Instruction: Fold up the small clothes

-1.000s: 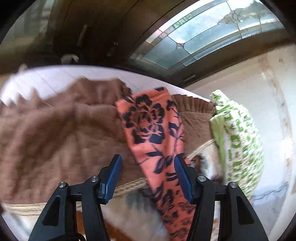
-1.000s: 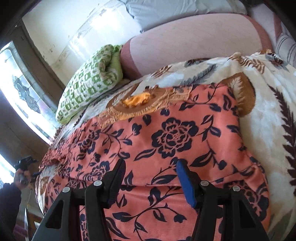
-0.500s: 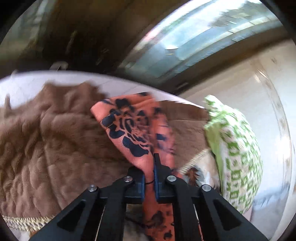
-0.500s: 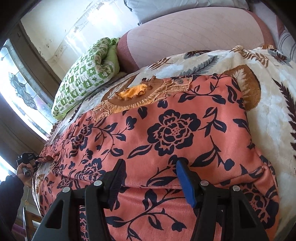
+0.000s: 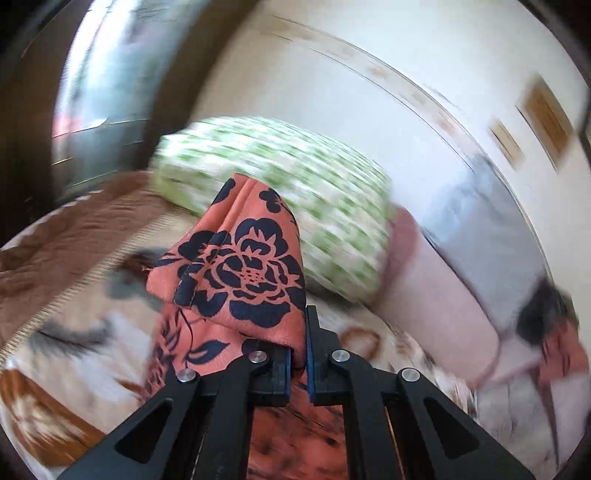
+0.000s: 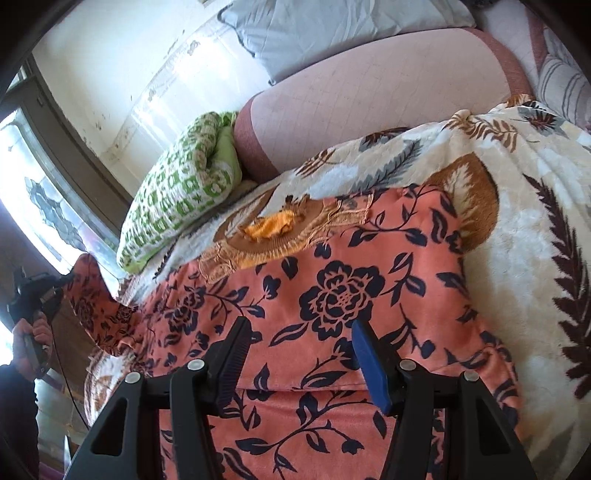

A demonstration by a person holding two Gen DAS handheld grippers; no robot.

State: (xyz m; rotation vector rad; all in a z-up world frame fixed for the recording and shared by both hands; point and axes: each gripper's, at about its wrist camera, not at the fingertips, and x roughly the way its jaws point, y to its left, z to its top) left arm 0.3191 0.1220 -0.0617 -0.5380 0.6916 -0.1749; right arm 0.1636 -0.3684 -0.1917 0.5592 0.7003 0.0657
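A salmon-orange garment with dark navy flowers [image 6: 332, 295] lies spread on a floral blanket on a bed. My left gripper [image 5: 298, 354] is shut on one end of the garment [image 5: 240, 266] and holds it lifted off the bed; in the right wrist view that raised end [image 6: 88, 295] shows at the far left beside the left gripper [image 6: 37, 295]. My right gripper [image 6: 299, 350] is open, its fingers just above a fold line in the cloth, touching nothing.
A green-and-white patterned pillow [image 6: 177, 199] [image 5: 288, 206] lies against the wall. A pink bolster [image 6: 369, 110] and a grey pillow [image 6: 332, 33] sit at the head of the bed. A brown blanket [image 5: 66, 236] and a window are at the left.
My left gripper closed on the garment's end, lifted it and swung it toward the pillows; the view is motion-blurred. My right gripper stayed open, nearly still.
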